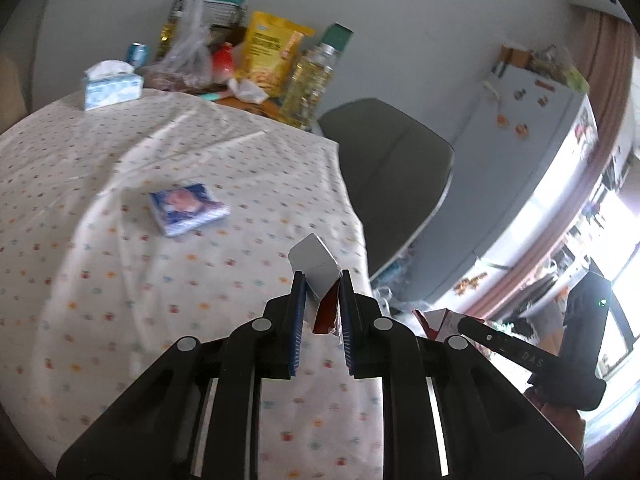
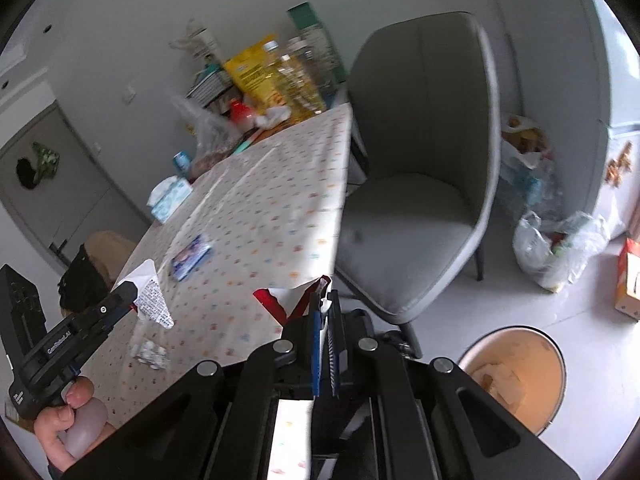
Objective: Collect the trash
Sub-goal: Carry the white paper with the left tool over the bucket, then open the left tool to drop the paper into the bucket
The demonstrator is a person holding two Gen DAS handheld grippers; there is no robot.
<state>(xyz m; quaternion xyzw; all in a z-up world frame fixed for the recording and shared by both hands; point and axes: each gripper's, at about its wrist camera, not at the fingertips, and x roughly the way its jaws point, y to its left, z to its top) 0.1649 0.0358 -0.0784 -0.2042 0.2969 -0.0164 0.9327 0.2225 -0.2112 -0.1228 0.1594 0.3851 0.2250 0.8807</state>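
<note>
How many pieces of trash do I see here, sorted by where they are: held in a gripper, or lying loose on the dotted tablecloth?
Held in a gripper: 2 (white carton in the left gripper, red-and-white wrapper in the right gripper)
Loose on the tablecloth: 2 (blue packet, crumpled blister pack)
Total: 4

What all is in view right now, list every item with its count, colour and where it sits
carton: one, white and red, in left gripper
wrapper: one, red and white, in right gripper
tissue pack: one, blue, mid table
tissue box: one, pale blue, far table end
blister pack: one, silvery, near table edge
oil bottle: one, yellow, far end
chair: one, grey, beside table
bin: one, cream, on floor
left gripper: shut on carton
right gripper: shut on wrapper
</note>
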